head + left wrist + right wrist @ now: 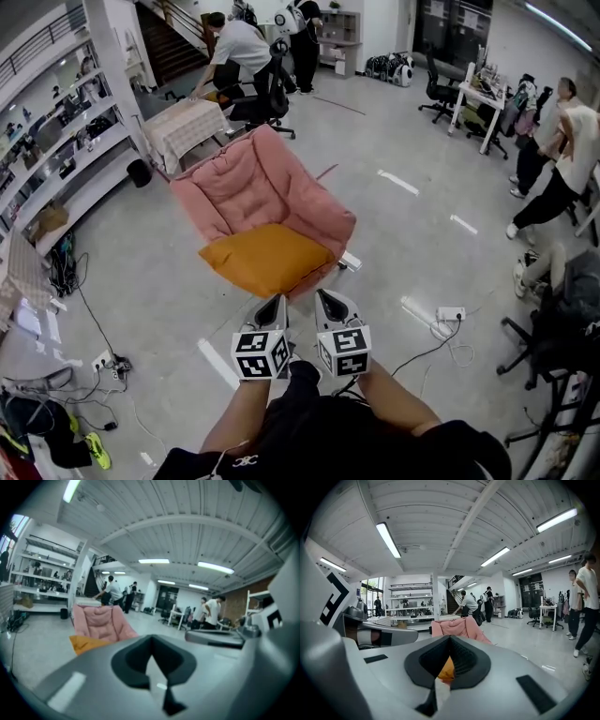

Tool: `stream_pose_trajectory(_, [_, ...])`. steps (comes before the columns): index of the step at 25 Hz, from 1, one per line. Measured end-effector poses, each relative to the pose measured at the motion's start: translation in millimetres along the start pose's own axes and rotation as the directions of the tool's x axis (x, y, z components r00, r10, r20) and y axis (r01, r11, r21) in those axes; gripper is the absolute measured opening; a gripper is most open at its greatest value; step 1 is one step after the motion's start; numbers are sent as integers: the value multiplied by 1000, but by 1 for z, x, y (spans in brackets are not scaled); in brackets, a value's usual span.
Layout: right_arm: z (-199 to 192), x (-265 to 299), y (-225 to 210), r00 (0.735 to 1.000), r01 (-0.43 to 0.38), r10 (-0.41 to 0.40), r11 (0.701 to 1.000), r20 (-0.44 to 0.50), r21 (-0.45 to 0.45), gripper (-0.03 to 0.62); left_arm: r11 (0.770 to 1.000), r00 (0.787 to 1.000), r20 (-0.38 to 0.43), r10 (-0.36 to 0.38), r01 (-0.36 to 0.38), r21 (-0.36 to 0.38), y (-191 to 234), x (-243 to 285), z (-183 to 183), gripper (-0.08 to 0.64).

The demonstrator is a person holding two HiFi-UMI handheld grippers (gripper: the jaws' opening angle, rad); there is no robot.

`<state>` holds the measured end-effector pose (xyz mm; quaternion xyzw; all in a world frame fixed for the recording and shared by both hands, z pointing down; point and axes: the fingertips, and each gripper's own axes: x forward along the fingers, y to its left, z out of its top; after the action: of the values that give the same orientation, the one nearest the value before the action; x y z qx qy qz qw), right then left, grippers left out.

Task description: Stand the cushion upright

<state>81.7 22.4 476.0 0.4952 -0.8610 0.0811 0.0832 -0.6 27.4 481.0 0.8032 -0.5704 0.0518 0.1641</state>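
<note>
An orange cushion [265,258] lies flat on the seat of a pink padded chair [246,184] standing on the grey floor. My left gripper [273,307] and right gripper [328,302] hang side by side just short of the chair's front edge, touching neither it nor the cushion. Both point at the chair, jaws shut with nothing between them. In the left gripper view the cushion [86,643] shows left of the closed left gripper [151,639], under the pink chair [101,620]. In the right gripper view a sliver of the cushion [447,667] shows behind the shut right gripper [450,639].
A table with a checked cloth [186,127] and a black office chair [265,101] stand behind the pink chair. A power strip [450,314] and cables lie on the floor to the right, more cables [103,361] to the left. Shelves [66,141] line the left wall. Several people stand around.
</note>
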Motion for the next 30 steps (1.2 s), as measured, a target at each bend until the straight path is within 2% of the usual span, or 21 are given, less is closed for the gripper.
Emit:
stream_pose_trajectory(5, [-2, 50, -13, 999, 6, -7, 1000, -36, -10, -2, 1000, 1000, -22, 1, -1, -22, 31, 44, 4, -2])
stream_pose_trajectory(11, [31, 111, -35, 999, 8, -9, 1000, -43, -13, -3, 999, 1000, -3, 0, 0, -48, 62, 95, 46, -2])
stream_pose_trajectory(18, [51, 173, -43, 998, -17, 14, 999, -69, -43, -3, 998, 1000, -4, 4, -4, -62, 93, 144, 76, -2])
stream_pose_trajectory(30, [64, 264, -50, 994, -49, 45, 998, -97, -44, -3, 996, 1000, -20, 23, -24, -84, 153, 207, 98, -2])
